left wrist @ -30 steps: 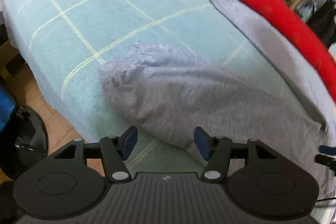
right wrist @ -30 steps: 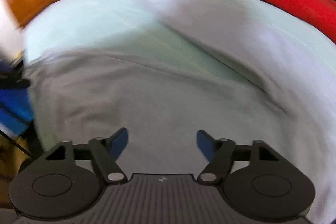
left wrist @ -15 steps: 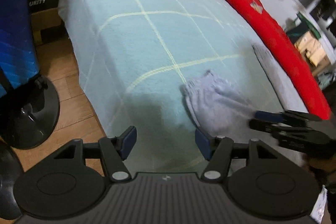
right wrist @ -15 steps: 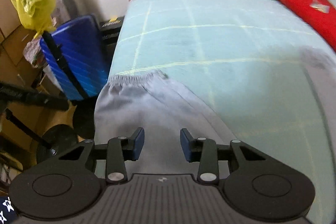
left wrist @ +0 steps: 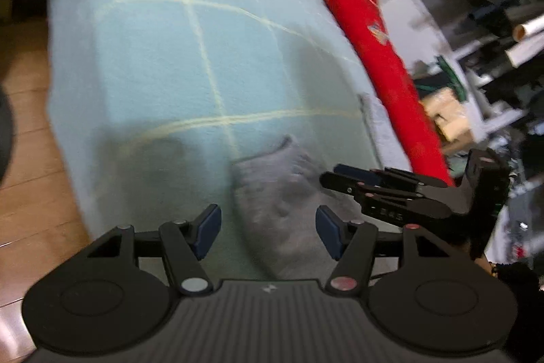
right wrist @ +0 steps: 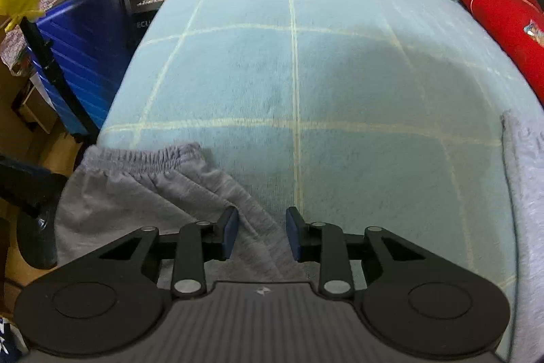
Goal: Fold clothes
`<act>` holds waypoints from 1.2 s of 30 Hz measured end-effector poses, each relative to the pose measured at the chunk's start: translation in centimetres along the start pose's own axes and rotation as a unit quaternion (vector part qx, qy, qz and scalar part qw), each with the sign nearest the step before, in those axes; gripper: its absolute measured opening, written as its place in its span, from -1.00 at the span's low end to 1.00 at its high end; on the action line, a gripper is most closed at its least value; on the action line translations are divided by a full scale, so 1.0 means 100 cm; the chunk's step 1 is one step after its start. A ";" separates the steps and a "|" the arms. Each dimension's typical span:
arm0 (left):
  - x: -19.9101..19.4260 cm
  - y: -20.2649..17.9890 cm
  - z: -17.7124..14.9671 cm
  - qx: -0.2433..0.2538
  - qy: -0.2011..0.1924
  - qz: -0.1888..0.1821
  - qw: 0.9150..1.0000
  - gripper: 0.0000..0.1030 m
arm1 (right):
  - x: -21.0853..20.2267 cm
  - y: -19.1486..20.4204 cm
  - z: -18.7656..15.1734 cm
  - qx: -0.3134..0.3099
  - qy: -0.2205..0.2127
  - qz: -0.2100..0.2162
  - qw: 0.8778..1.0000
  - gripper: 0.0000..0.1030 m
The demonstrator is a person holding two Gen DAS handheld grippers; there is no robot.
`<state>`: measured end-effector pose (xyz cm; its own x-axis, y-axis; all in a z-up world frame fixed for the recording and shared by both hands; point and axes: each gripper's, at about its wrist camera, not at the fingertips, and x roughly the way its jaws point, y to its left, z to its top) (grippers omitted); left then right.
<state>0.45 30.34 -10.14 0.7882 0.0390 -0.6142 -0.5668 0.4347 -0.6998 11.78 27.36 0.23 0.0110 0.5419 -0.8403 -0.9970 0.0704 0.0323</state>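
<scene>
Right gripper (right wrist: pixel 261 232), jaws just been closing, straddles a ridge of the grey sweatpants (right wrist: pixel 142 189) near the bed's front edge; pads not visibly pressing yet. Left gripper (left wrist: pixel 268 232) hovers half open over the elastic waistband (left wrist: pixel 272 165), holding nothing. Best to pinch the full fold thickness before lifting, and seat the left on the waistband corner, so the blue blanket (right wrist: pixel 340 73) stays flat.

Both wrist cameras looked steeply down from the foot of the bed (right wrist: pixel 295 63), close above the shared grey trousers (right wrist: pixel 142 189).
</scene>
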 end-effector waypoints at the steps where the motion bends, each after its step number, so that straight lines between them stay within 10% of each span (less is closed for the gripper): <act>1: 0.007 0.000 0.001 0.003 0.003 -0.006 1.000 0.15 | -0.006 0.000 0.000 0.003 -0.005 0.010 1.000 -0.30; 17: 0.055 -0.011 0.041 0.011 0.008 -0.066 0.998 0.00 | -0.039 0.037 -0.031 0.007 0.048 0.134 0.990 -0.03; 19: 0.058 -0.014 0.042 0.019 0.010 -0.064 0.998 0.01 | -0.032 0.041 -0.034 0.008 0.060 0.131 0.989 -0.44; 20: 0.057 -0.015 0.041 0.020 0.010 -0.062 0.998 0.04 | -0.028 0.043 -0.035 0.008 0.066 0.130 0.989 -0.97; 36: 0.056 -0.005 0.014 -0.016 0.017 -0.036 0.999 -0.04 | -0.046 0.024 -0.025 0.036 0.039 0.089 0.995 -0.70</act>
<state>5.51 31.62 -12.76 0.8185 -0.0219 -0.5741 -0.5174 0.4061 -0.7532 9.16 22.92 2.84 -0.1733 0.4844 -0.8575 -0.9745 0.0417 0.2205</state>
